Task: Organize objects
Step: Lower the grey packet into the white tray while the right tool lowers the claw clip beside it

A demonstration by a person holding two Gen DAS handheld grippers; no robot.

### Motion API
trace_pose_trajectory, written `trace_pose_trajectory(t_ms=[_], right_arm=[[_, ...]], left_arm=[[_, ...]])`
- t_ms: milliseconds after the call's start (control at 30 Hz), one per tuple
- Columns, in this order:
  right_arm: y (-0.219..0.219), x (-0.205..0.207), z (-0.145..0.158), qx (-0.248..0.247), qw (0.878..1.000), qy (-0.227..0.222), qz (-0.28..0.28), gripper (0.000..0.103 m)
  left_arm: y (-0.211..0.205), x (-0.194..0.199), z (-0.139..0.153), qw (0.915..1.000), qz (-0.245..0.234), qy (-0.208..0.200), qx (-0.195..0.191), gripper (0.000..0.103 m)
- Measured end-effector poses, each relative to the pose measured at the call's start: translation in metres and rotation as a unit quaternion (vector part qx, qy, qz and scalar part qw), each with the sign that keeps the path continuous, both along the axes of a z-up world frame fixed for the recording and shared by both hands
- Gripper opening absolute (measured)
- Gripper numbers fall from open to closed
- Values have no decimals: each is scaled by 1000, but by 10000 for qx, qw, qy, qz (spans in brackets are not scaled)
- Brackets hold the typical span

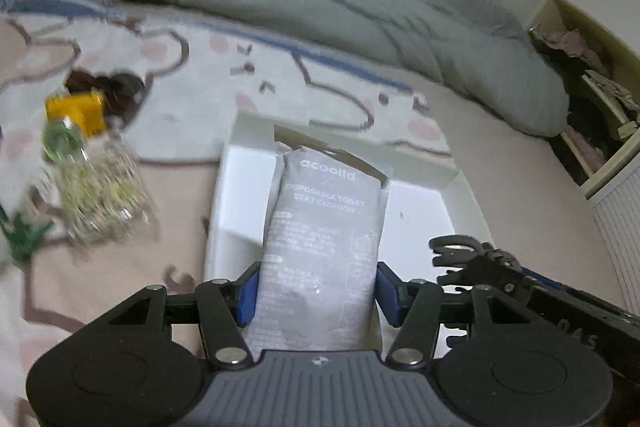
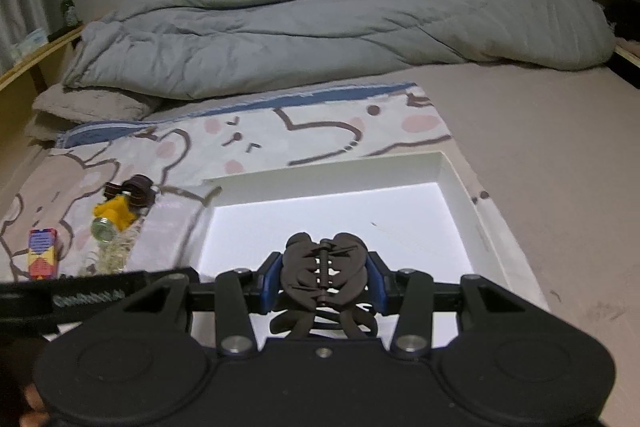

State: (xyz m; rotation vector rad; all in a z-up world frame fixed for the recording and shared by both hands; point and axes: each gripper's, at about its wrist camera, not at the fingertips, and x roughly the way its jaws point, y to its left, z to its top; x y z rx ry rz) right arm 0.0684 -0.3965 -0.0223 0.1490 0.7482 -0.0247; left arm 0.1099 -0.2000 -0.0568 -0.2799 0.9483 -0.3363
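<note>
left gripper (image 1: 318, 297) pinches the "acoolta disposable toilet seat cushion" packet (image 1: 320, 243), right gripper (image 2: 322, 281) clamps a dark hair claw clip (image 2: 322, 275) over the white box (image 2: 460, 183).

Grey packet (image 1: 320, 247), dark brown hair claw (image 2: 324, 267), white box (image 2: 456, 179), bear-patterned pink blanket (image 2: 280, 135), grey-green duvet (image 2: 320, 27).

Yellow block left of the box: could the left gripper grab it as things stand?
Probably not yet. The left gripper is shut on the grey packet over the white box; the yellow block lies uncovered on the blanket.
</note>
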Motion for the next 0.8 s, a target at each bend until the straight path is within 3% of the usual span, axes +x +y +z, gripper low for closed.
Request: trace_pose_trajectory(t_ms=[367, 467, 800], right_arm=[[-13, 9, -29, 40, 9987, 499, -18, 45], [-13, 11, -35, 90, 9979, 634, 34, 45], [-17, 10, -37, 245, 9976, 650, 54, 46]], left_arm=[[-15, 10, -42, 9980, 281, 566, -55, 59], [-21, 7, -41, 9988, 206, 441, 100, 60], [-22, 4, -43, 9974, 168, 688, -112, 70]])
